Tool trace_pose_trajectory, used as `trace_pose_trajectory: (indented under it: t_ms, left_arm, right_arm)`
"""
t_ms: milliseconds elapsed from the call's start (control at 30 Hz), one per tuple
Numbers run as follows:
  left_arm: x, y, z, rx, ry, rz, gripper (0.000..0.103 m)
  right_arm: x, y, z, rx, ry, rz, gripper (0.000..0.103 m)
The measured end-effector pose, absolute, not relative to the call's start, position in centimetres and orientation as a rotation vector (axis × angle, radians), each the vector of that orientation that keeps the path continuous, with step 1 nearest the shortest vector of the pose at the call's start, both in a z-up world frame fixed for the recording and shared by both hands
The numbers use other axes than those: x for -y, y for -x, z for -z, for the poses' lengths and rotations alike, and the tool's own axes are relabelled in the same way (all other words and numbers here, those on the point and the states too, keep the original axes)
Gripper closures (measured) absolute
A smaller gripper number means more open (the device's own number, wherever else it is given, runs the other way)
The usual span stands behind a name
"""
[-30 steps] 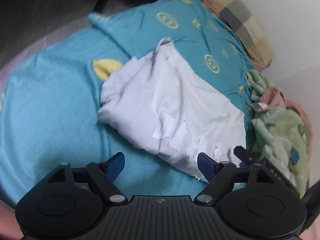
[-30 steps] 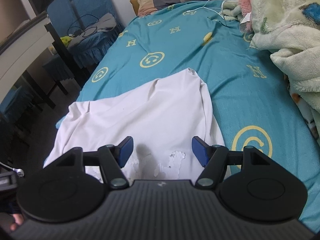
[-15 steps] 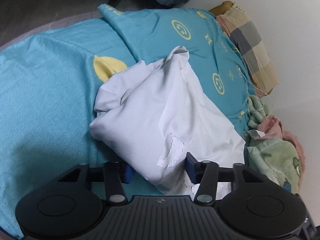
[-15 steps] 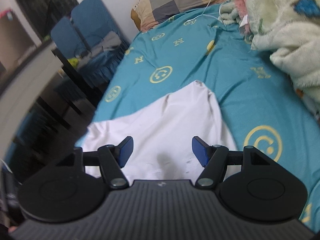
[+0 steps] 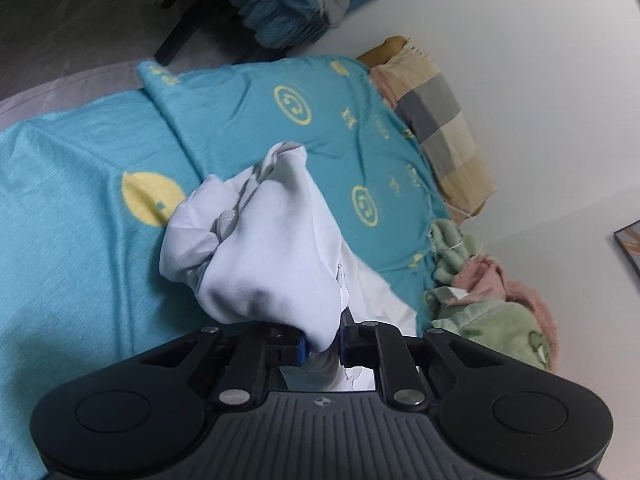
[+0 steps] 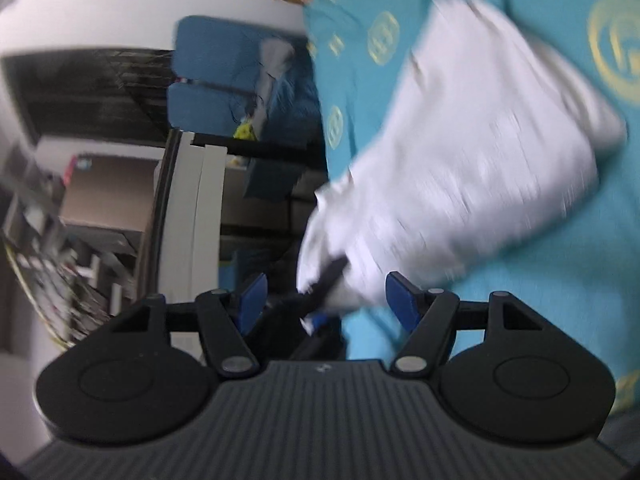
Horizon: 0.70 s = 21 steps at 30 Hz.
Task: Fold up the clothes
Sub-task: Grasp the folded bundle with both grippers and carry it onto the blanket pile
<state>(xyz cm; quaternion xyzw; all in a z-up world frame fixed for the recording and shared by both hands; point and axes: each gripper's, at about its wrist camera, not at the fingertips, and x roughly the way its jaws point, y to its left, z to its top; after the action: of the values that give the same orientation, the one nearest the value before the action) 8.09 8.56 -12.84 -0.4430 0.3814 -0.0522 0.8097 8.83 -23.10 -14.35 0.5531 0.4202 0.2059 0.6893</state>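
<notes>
White shirt (image 5: 276, 256) bunched between my left gripper's (image 5: 322, 346) clamped fingers, my right gripper (image 6: 322, 300) spread wide beside it.

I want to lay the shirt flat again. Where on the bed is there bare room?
Bare teal bedsheet lies left of the bunched white shirt, around the yellow circle print. The far side is crowded: checked pillow and fluffy green blanket.

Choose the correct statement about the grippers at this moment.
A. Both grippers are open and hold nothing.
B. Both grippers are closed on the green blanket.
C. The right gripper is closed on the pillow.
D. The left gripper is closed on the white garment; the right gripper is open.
D: the left gripper pinches the white garment between its fingers, while the right gripper stands spread apart with nothing clamped.
</notes>
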Motion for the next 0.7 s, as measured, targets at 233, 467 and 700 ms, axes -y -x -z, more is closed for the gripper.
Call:
trace_pose_trajectory:
  t_ms: [233,467,700]
  left_arm:
    - [-8.8,-8.3,12.4,-0.779,0.983,0.137,0.088]
    - [-9.3,-8.5,12.4,-0.754,1.018,0.148,0.089]
    - [-9.5,-8.6,12.4,-0.754,1.027,0.151,0.089]
  right_arm:
    - [22.1,-9.2,17.9,-1.065,-1.457,-0.461,0.035]
    - [21.5,-9.6,20.9,-1.056,-1.607,-0.306,0.03]
    - [24.5,-7.9,20.6,-0.892,-1.576,-0.051,0.029]
